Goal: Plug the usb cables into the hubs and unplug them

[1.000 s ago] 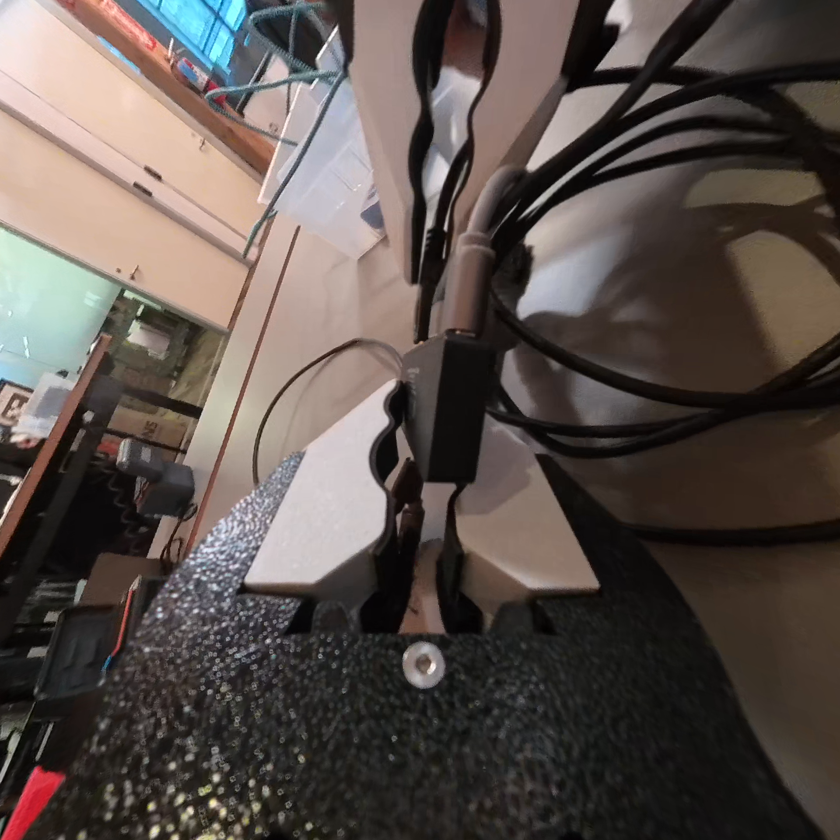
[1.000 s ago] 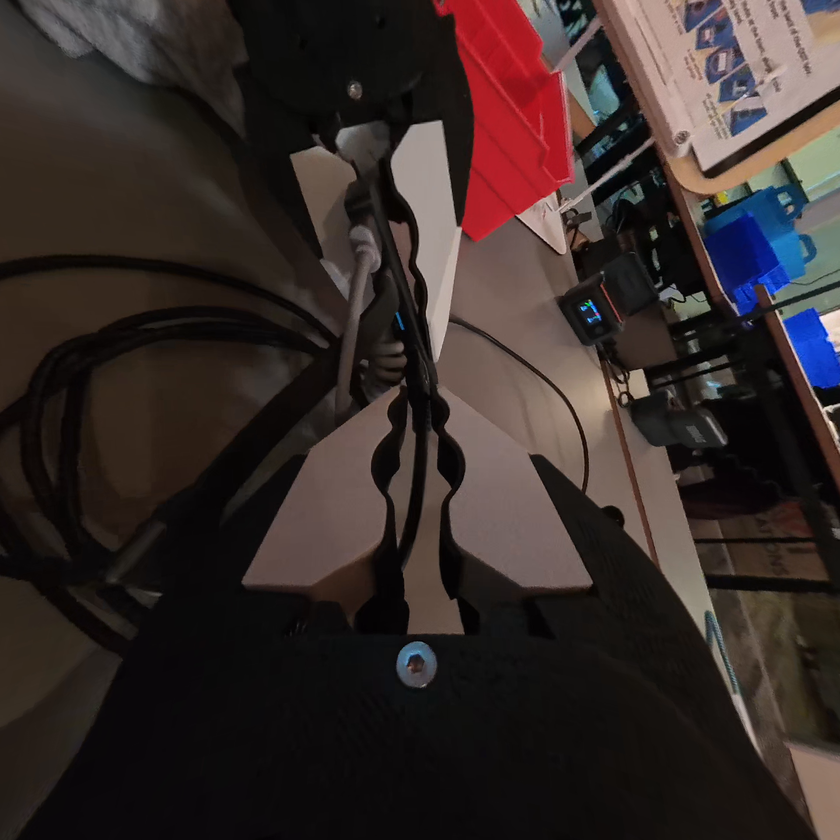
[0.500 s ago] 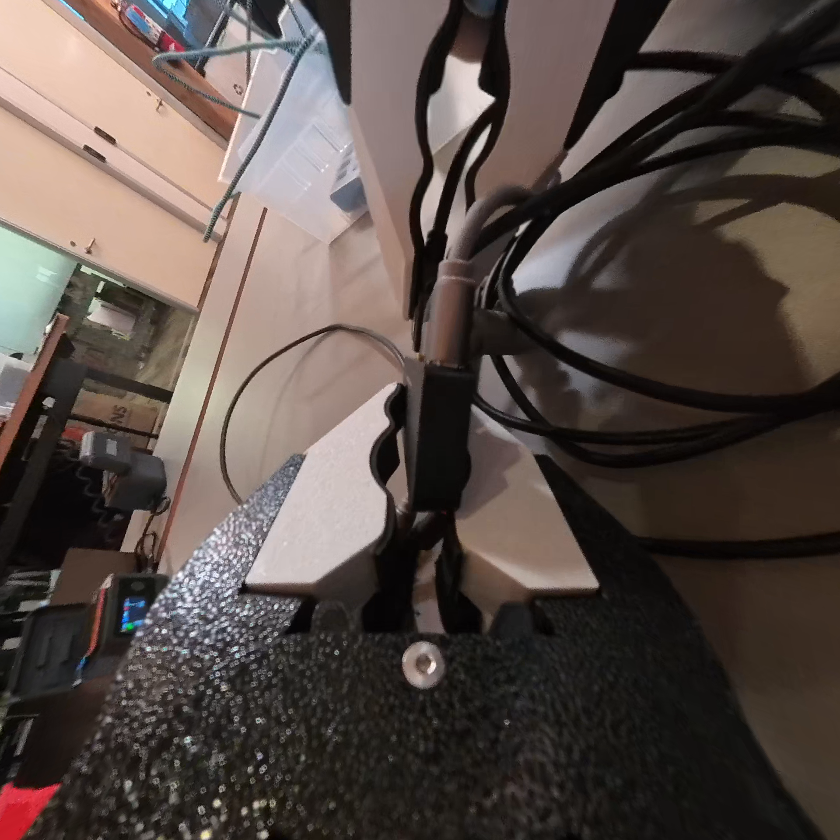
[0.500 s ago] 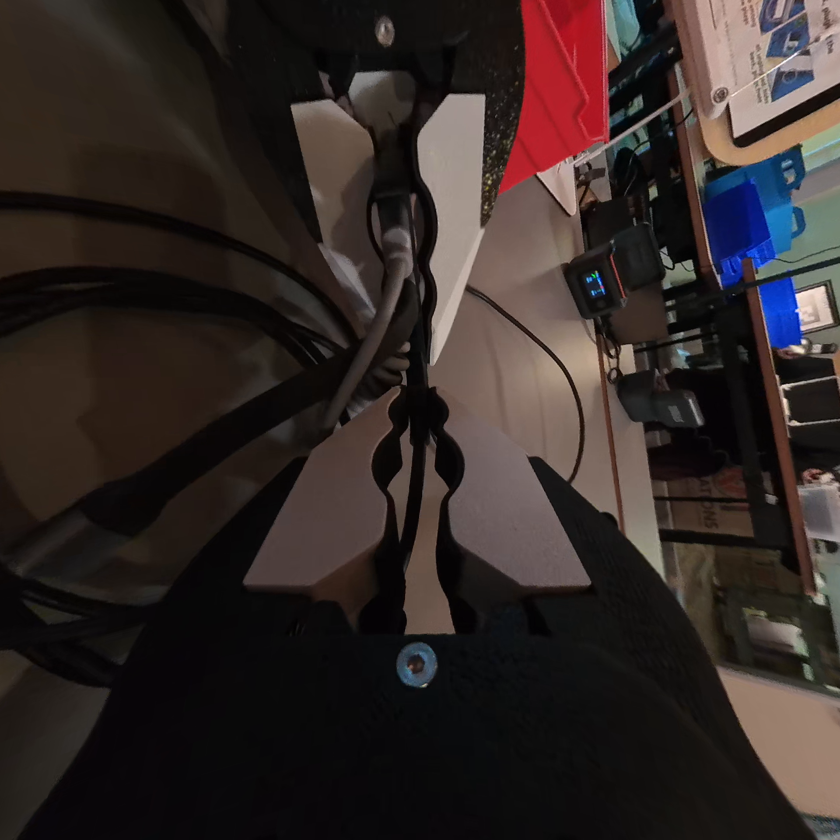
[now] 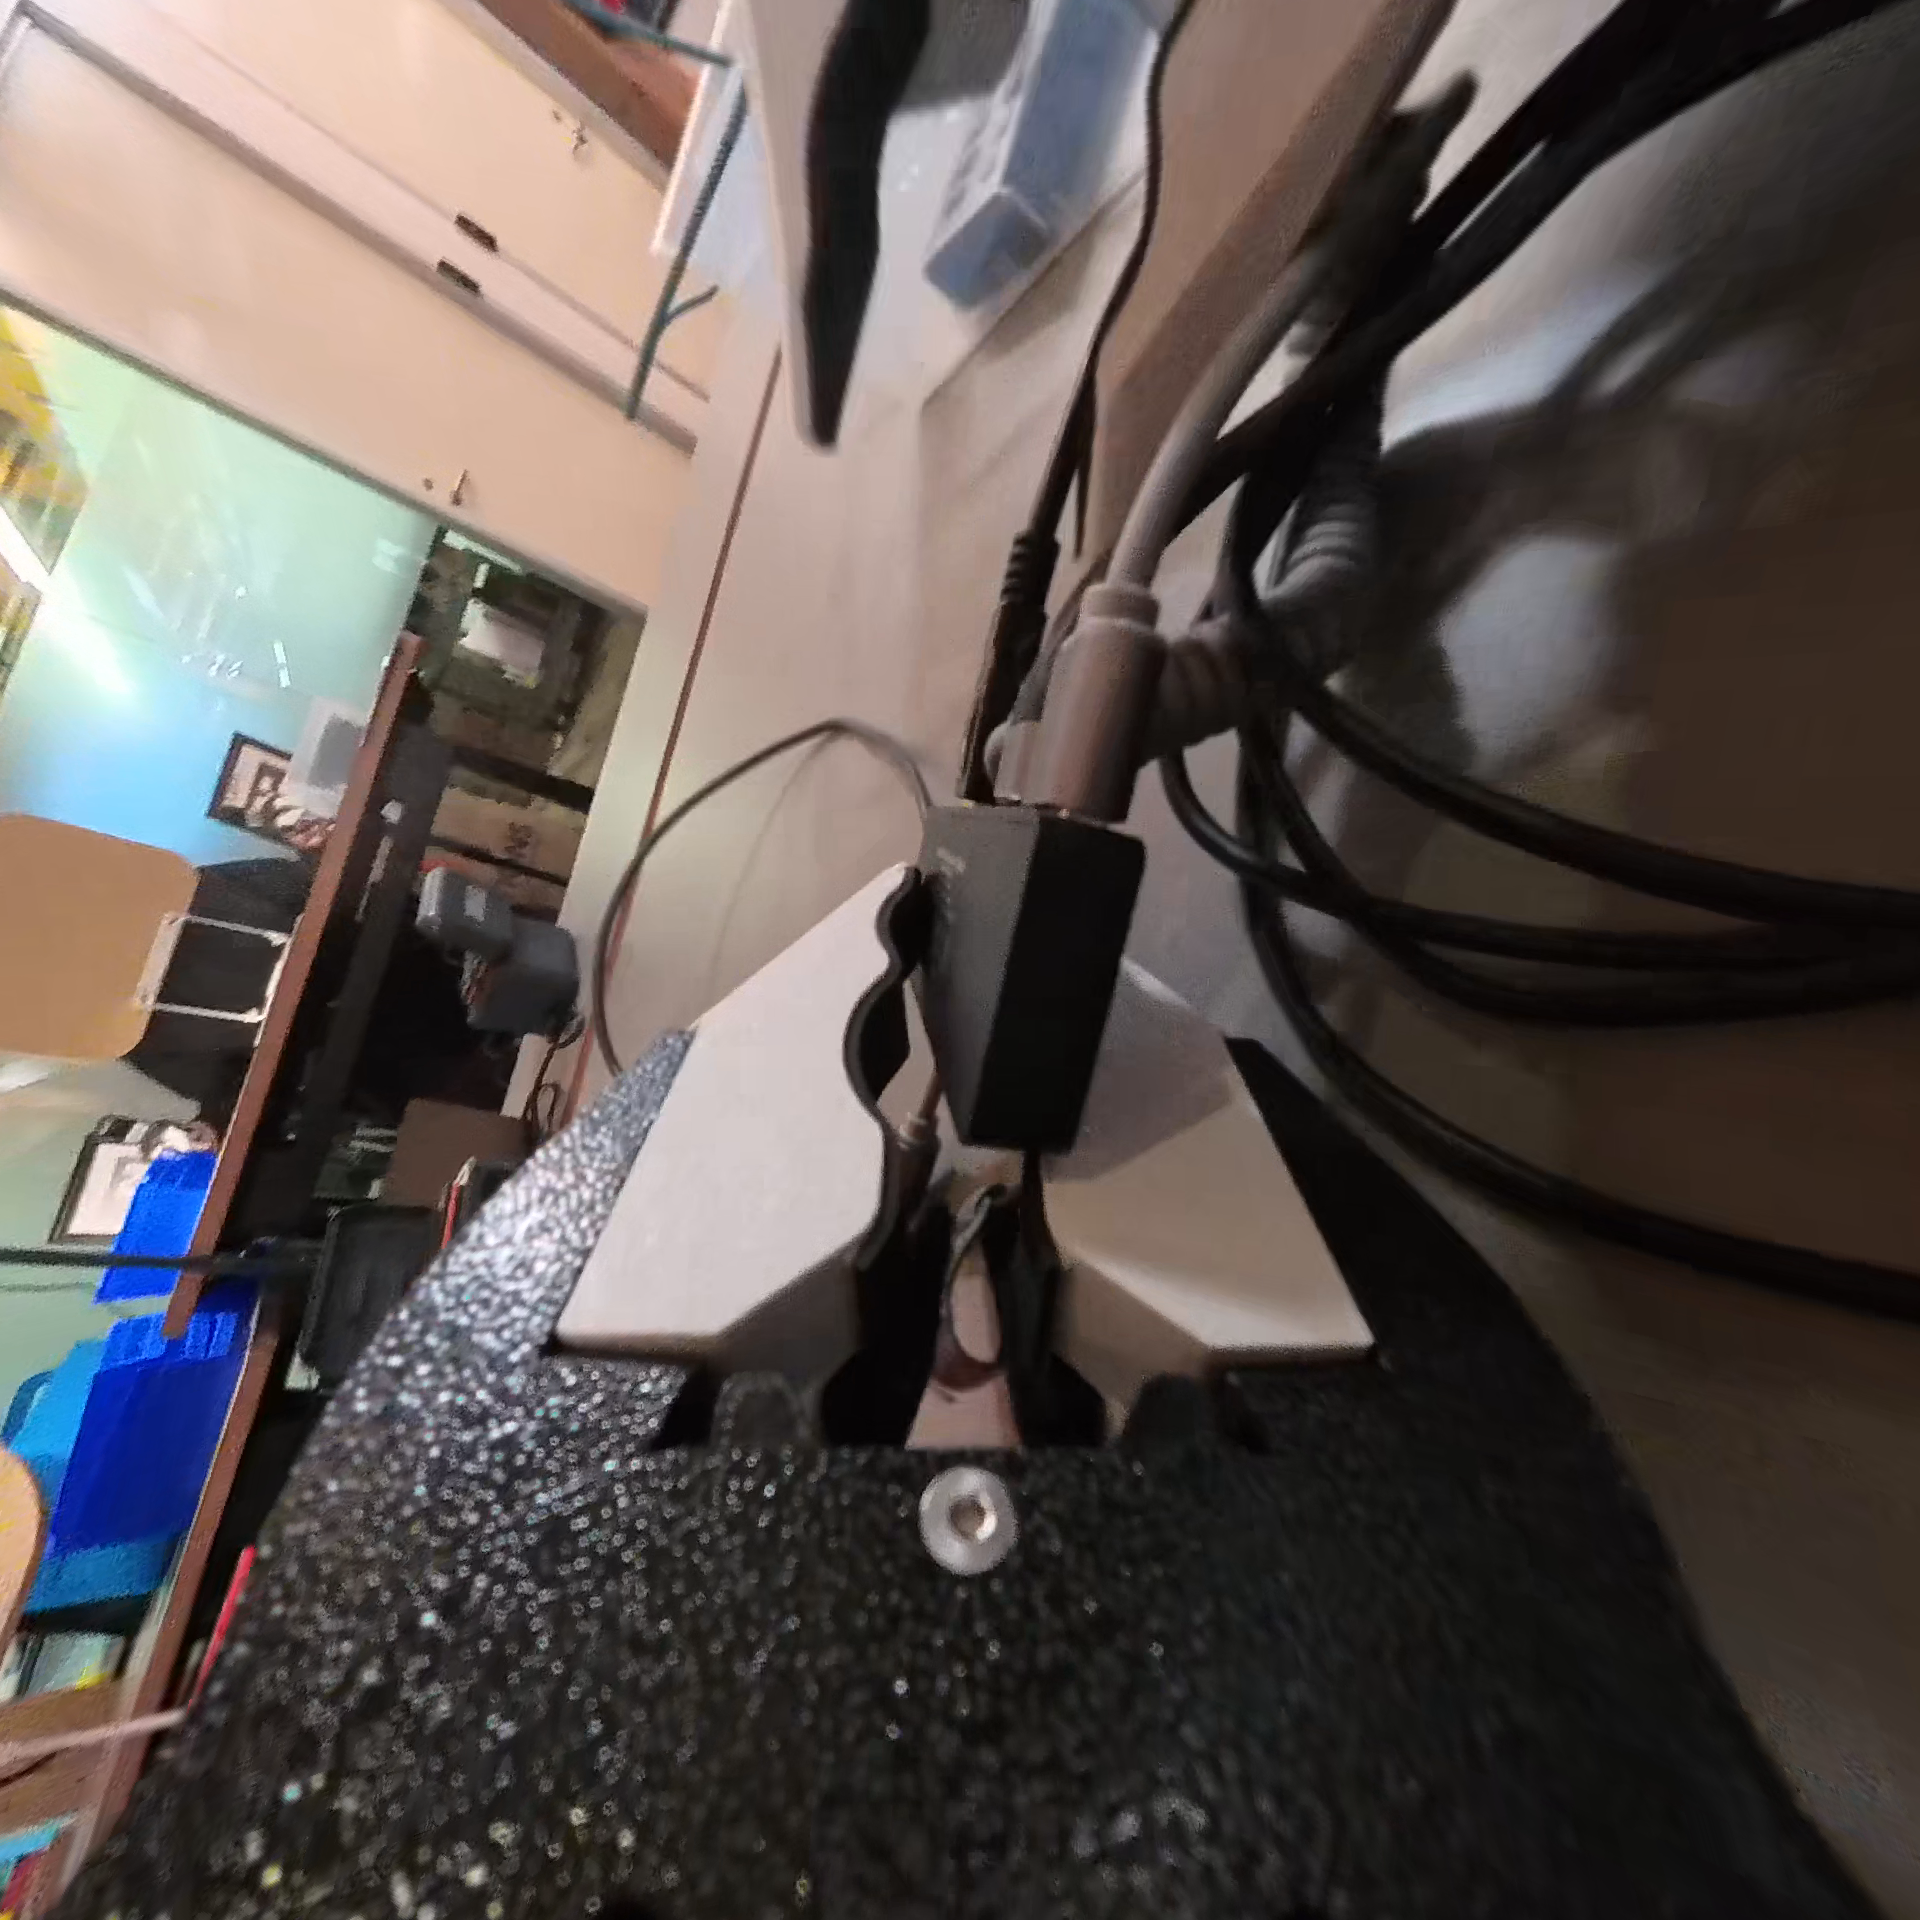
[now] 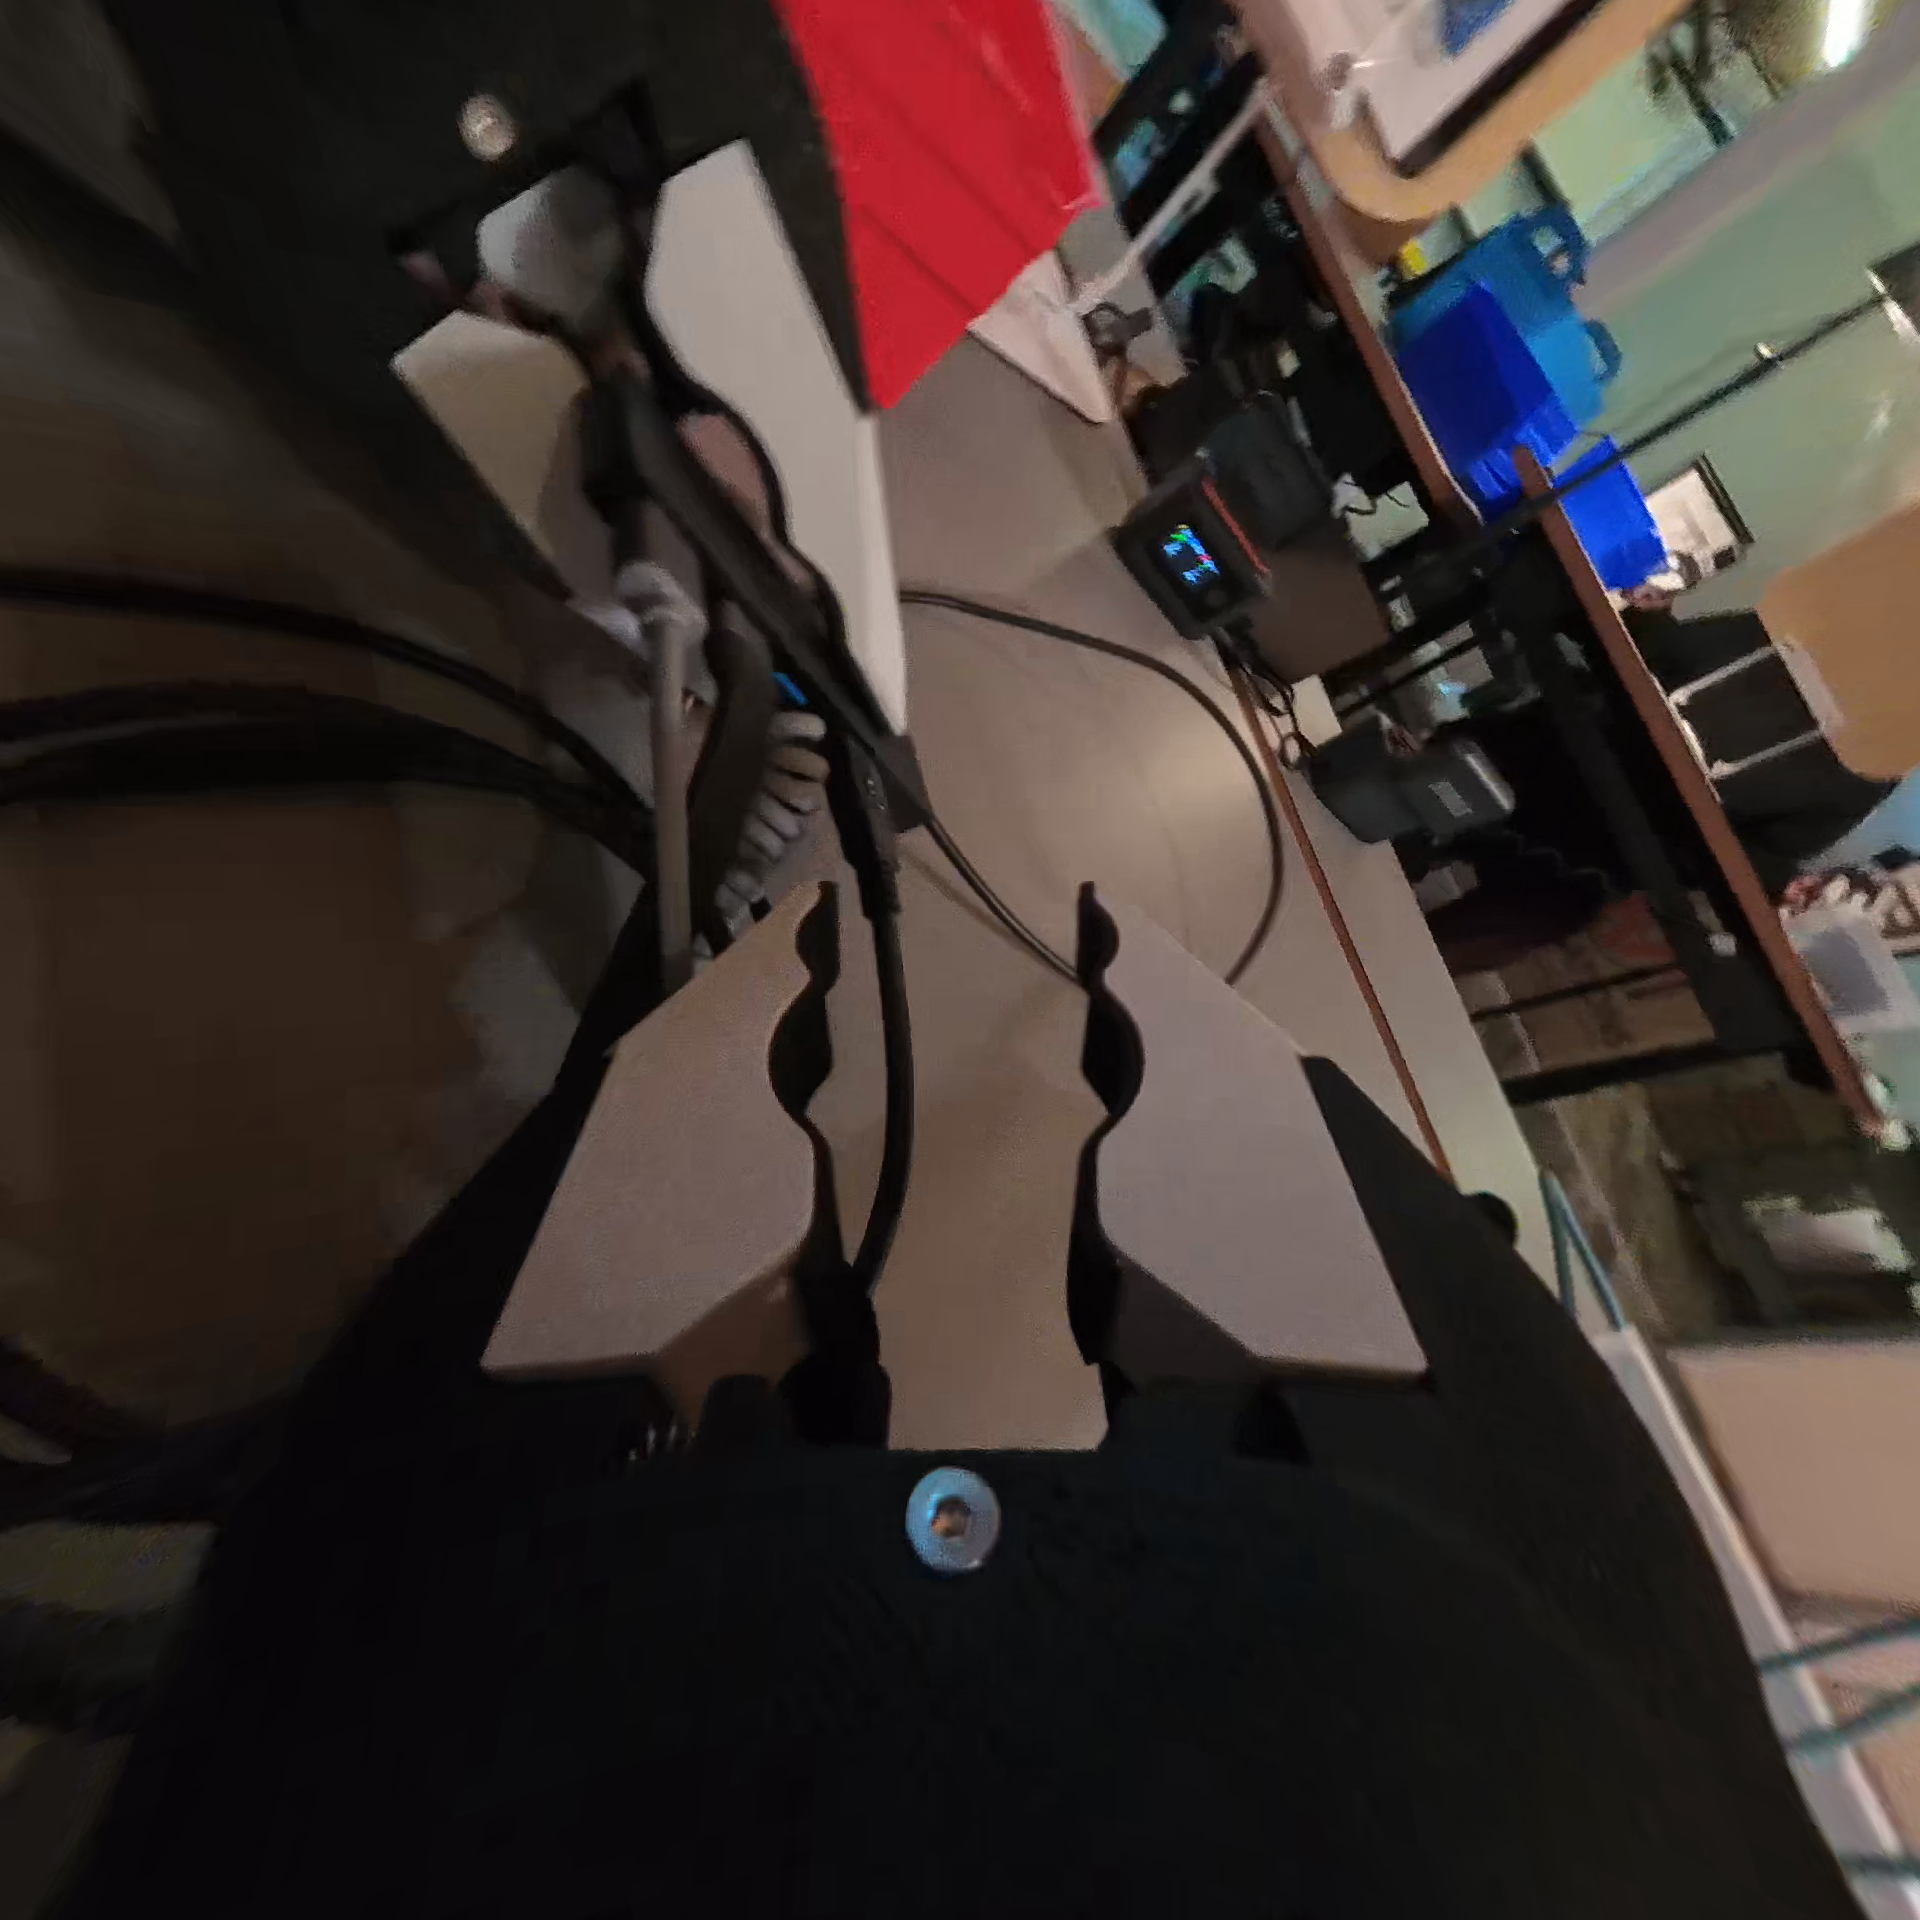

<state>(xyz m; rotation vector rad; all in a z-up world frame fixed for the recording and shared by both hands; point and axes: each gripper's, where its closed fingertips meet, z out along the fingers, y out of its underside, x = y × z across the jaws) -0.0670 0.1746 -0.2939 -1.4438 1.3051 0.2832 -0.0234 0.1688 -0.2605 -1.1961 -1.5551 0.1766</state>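
black plastic, the hub (image 5: pixel 1023 987) sits clamped in my left gripper (image 5: pixel 997 1018), its jaws pressed narrow on its sides, lifted just off the tabletop (image 5: pixel 1714 1507). a grey plug (image 5: pixel 1091 707) and a thin black plug (image 5: pixel 1013 634) stand in its far end at 12 o'clock. my right gripper (image 6: pixel 956 914) stands wide, gripping nothing; the thin black cable (image 6: pixel 888 1091) runs loose through the gap, lying against the left finger.

what i'd worry about: if i close the right one here i'd judge it pinches cable and not plug body, so a pull would strain the wire. the black cable loops (image 5: pixel 1558 914) at 3 o'clock could snag and drag the hub askew in my grip. motion blur hides how deep the plugs sit.

containers: a clear tub (image 5: pixel 727 156) at 11 o'clock, contents i cannot tell; a red bin (image 6: pixel 935 177) at 12 o'clock and blue bins (image 6: pixel 1507 343) at 2 o'clock in the right wrist view, insides hidden.
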